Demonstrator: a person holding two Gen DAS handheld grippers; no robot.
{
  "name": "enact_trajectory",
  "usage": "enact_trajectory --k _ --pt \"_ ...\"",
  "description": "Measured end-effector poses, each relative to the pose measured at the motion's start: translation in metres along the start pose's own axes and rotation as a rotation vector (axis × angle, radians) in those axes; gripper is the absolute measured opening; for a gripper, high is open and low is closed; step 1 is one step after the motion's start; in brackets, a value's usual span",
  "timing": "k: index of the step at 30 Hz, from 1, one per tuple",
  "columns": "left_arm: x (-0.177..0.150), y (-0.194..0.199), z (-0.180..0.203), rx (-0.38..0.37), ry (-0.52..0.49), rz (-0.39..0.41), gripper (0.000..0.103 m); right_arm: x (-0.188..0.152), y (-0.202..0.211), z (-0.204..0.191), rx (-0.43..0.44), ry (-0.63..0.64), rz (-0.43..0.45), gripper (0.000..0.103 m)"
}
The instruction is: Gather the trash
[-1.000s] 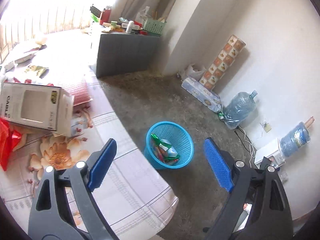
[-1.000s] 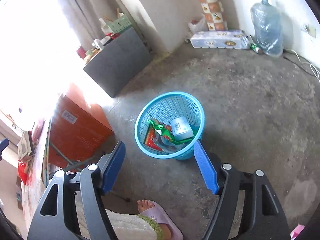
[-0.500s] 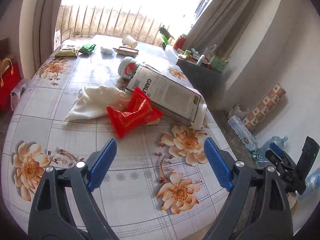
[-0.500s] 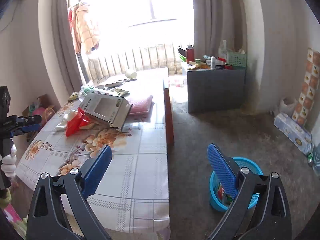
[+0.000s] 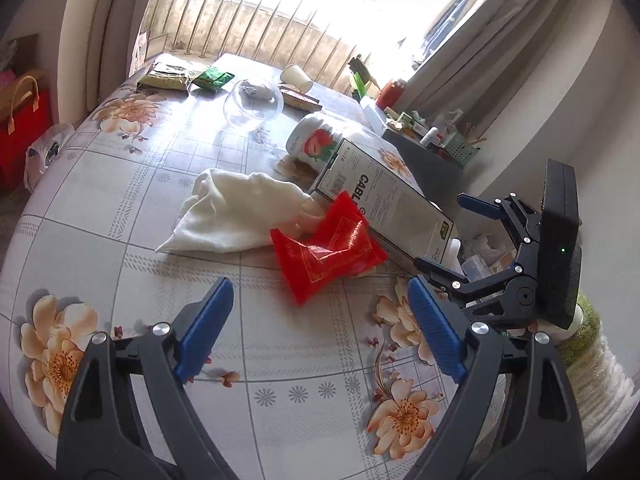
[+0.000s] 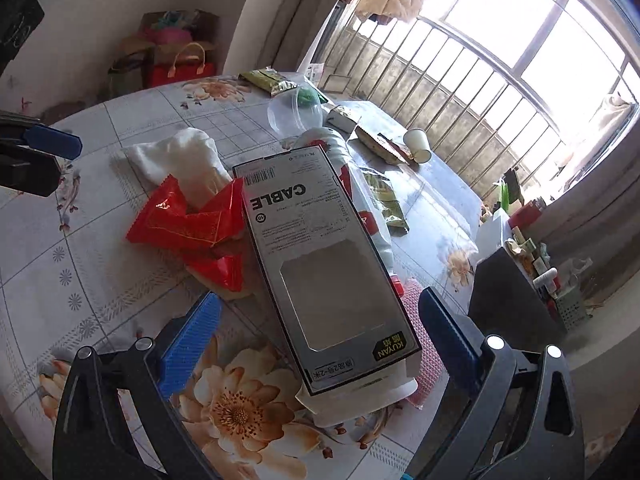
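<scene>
Both grippers have swung away from the blue basket on the floor and now face the tabletop (image 5: 100, 208) again, so one drop looks finished and the next pick is starting. The right gripper (image 6: 316, 336) has its jaws wide and empty, straddling the near end of the cable box (image 6: 320, 256) by the tabletop's edge. The left gripper (image 5: 320, 322) is also wide and empty, aimed at the red wrapper (image 5: 326, 250), which lies against the box beside the white cloth (image 5: 236, 216).
</scene>
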State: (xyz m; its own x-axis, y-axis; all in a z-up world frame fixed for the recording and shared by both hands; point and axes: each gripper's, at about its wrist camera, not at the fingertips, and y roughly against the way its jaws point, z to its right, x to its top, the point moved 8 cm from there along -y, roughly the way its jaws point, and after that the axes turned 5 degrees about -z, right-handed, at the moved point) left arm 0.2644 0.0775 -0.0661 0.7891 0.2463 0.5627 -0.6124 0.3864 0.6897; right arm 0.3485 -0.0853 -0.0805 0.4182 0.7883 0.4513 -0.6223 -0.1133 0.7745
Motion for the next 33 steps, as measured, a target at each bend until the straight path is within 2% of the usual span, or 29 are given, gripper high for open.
enact_trajectory --k 6,10,15,16,24,28,33 --pt "0.007 -0.006 -0.016 -0.017 0.01 -0.009 0.085 0.017 -0.039 -0.003 0.019 0.115 -0.111 0.096" --pt "0.003 -0.01 -0.02 -0.035 0.015 -0.035 0.085 0.012 -0.062 -0.006 0.062 0.13 -0.22 0.096" --pt "-0.002 -0.012 -0.024 -0.046 0.014 -0.045 0.085 0.008 -0.059 -0.011 0.045 0.117 -0.23 0.094" --pt "-0.002 -0.011 -0.025 -0.045 0.015 -0.046 0.085 0.008 -0.057 -0.011 0.048 0.104 -0.228 0.088" --pt "-0.007 -0.006 -0.028 -0.036 0.025 -0.046 0.085 -0.006 -0.021 -0.003 0.068 -0.017 -0.207 0.087" --pt "-0.005 -0.003 -0.029 -0.039 0.038 -0.046 0.085 -0.027 0.007 0.004 0.142 -0.166 -0.187 0.086" --pt "0.013 0.004 -0.02 -0.034 0.007 -0.026 0.085 -0.071 0.04 -0.005 0.281 -0.391 -0.187 0.086"
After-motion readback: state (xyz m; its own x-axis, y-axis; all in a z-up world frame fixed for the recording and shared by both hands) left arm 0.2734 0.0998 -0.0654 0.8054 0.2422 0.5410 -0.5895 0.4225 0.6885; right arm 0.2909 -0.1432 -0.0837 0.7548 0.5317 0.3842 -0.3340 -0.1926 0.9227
